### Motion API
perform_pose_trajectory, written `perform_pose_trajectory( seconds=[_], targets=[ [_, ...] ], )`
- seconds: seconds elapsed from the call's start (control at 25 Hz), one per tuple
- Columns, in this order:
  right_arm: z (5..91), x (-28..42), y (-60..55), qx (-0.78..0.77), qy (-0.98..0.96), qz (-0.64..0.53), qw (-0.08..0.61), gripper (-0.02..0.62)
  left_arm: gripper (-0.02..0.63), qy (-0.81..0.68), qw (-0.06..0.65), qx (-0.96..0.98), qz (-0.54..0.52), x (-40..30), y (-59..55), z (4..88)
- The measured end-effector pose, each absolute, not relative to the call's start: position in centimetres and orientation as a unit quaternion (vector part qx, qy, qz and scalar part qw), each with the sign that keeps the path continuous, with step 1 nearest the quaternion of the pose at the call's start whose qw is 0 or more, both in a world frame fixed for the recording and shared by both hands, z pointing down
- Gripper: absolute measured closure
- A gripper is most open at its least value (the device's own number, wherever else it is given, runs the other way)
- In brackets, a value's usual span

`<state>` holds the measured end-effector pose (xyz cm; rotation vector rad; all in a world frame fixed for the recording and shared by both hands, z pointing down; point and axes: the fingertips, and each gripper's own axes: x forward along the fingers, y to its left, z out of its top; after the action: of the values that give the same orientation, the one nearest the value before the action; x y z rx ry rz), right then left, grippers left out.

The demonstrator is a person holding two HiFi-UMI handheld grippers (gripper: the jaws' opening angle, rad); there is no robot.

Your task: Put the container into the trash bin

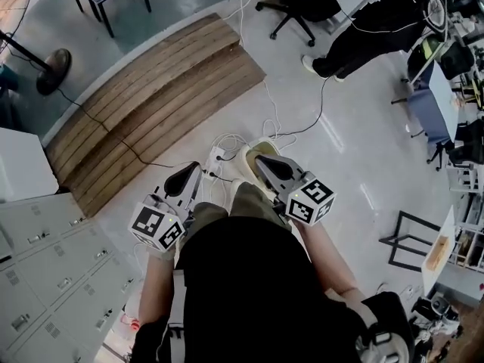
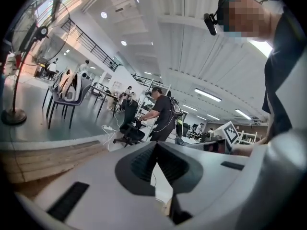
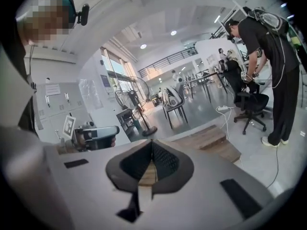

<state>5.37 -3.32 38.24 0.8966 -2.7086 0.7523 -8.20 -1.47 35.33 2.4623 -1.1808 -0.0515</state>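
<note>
Wooden decking (image 1: 151,104) lies far left on the pale floor (image 1: 355,165). You hold both tools at your waist, pointing out across the room. Your left tool (image 2: 156,146) has its pads pressed together on nothing, and your right tool (image 3: 152,143) is likewise closed and empty. I judge this an idle carrying pose, since nothing lies within reach. Neither the container nor the bin shows in any view. Only the head view shows the cables (image 1: 291,131) trailing over the floor. Only the gripper views show the ceiling lights (image 2: 207,95) and the room's far end.
</note>
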Motion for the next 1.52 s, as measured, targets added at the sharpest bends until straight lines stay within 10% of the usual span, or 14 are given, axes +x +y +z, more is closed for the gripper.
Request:
perform_pose_trajectory(
  seconds=[1.52],
  targets=[
    [30.0, 2.4, -0.6, 0.344, -0.930, 0.080, 0.105, 0.578, 0.598, -0.443, 0.067, 0.894, 0.019, -9.2, 0.0, 28.2]
  ],
)
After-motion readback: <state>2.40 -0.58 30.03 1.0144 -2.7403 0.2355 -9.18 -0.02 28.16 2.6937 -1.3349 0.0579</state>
